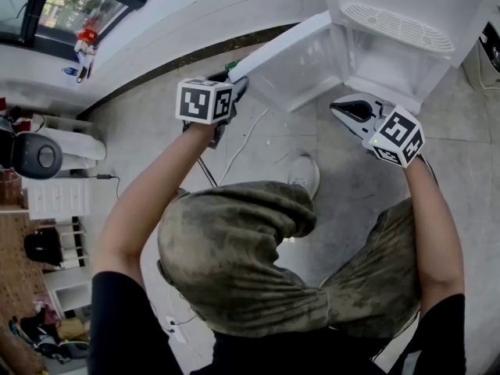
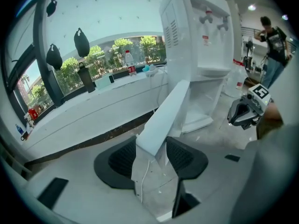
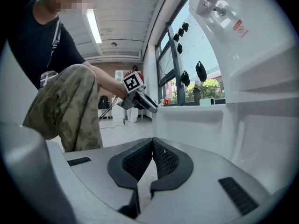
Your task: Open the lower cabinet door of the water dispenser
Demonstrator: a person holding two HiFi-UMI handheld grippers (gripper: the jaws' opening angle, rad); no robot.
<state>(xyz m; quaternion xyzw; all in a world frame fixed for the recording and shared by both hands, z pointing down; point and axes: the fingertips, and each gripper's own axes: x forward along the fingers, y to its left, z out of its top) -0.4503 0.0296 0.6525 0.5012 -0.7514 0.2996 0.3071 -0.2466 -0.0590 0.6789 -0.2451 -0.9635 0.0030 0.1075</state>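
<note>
1. Water dispenser [image 1: 406,22]: white, stood upright on a grey floor [image 1: 344,186] near a window [image 2: 117,48]; two taps [image 2: 205,18] are seen on its front
2. Lower cabinet door [image 1: 281,49]: swung well open, still joined to the dispenser along one side, its free edge turned outward; the cabinet interior [image 1: 375,61] is exposed
3. Left gripper [image 2: 152,158]: set astride the door's free edge, jaws held apart; the edge is seen between the black pads [image 2: 122,160], which are not seen to clamp it
4. Right gripper [image 3: 152,157]: held clear of the door, in front of the open cabinet, jaws closed together, nothing between them
5. White cable [image 1: 244,143]: laid on the floor below the door
6. Person [image 1: 141,209]: crouched before the dispenser, camouflage trousers [image 1: 234,248] worn
</note>
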